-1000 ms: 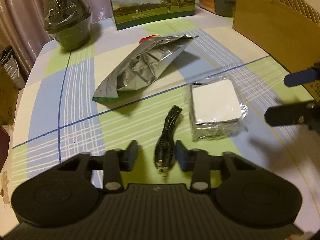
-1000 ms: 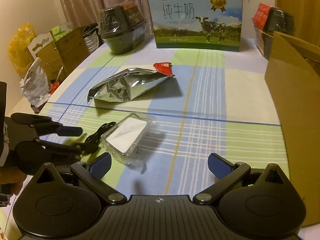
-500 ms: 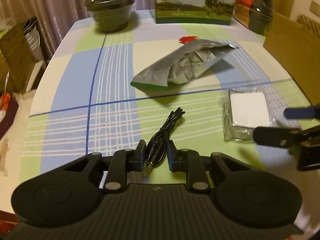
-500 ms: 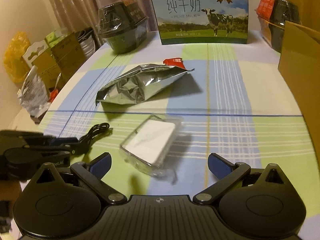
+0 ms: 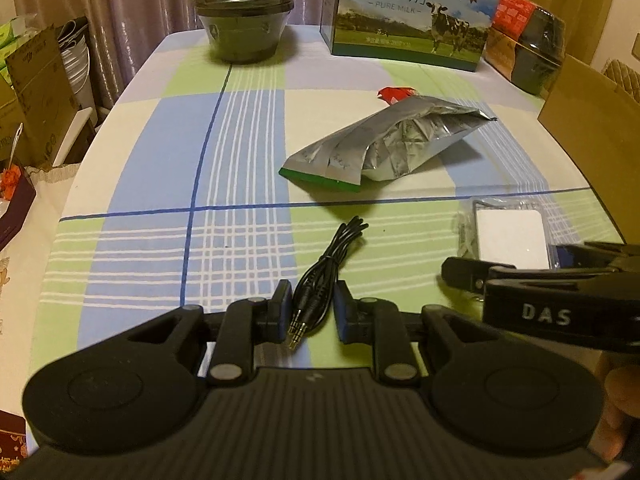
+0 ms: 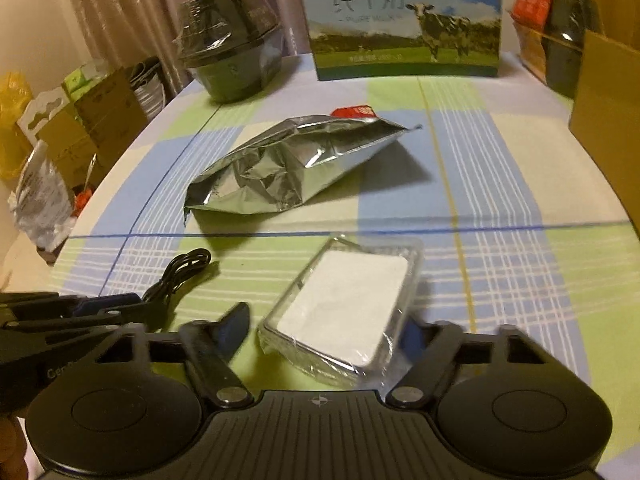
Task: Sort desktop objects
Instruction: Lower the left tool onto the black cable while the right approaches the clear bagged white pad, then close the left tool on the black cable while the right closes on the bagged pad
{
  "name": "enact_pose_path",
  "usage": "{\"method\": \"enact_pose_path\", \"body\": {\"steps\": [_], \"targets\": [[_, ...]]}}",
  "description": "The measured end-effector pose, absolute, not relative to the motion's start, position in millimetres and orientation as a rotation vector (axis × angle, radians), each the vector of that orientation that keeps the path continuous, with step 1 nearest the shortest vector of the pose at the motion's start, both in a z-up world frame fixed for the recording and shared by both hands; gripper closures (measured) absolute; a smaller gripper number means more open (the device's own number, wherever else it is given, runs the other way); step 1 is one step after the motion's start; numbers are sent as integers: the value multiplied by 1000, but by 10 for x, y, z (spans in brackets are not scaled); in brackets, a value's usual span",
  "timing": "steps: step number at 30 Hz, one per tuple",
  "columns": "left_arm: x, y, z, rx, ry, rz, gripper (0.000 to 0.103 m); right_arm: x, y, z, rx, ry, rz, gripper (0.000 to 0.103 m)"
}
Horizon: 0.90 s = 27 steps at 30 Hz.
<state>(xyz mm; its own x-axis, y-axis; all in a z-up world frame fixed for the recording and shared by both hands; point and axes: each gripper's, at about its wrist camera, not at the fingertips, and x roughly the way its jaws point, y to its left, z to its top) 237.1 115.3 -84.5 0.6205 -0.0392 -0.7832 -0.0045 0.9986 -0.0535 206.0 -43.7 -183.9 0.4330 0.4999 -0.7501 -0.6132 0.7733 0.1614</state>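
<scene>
A: Left wrist view, tool first. Left gripper (image 5: pixel 310 314) at lower centre, jaws narrowed around the black audio cable (image 5: pixel 320 276); plug ends sit between the pads. Small gaps show at each side, so I can't tell if it is truly pinched.

B: Right wrist view: right gripper (image 6: pixel 322 330) low in frame, jaws have just been closing, and the wrapped white box (image 6: pixel 344 308) lies between them. Left finger is blurred, with a visible gap to the wrap; right finger is half hidden behind it. Not clamped yet, I'd say.

A: Progress?

B: Early, by my read. Nothing looks sorted: cable, box and foil pouch (image 6: pixel 288 164) all lie loose on the checked tablecloth (image 5: pixel 240 152). Two pickups are in hand, pouch untouched at frame centre.

A: Destination?

B: Maybe the cardboard box (image 6: pixel 604 120) at the right edge. A guess; its inside is hidden.

A: Counts, moving outward. One cable, one wrapped box, one silver pouch with a red scrap (image 5: pixel 394 93) behind it.

B: Far edge of the table: one milk carton (image 5: pixel 412 12) at upper centre, one wrapped dark bowl (image 5: pixel 244 20) at upper left, one wrapped dark-and-red package (image 5: pixel 528 48) at upper right. Two grippers.

A: Left over: three loose items to place.
</scene>
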Motion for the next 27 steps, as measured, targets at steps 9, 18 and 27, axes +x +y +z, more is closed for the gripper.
{"method": "enact_pose_path", "body": {"steps": [9,18,27], "targets": [[2351,1024,-857,4,906,-57,85,2047,-835,-1781,-208,905,777,46],[2120,523,-822,104,942,-191,85,1940,-1320,-1649,-322,957,868,46],[2037,385,-854,121,941,-201,68,1854,-1662,-1631,-250,931,811,24]]}}
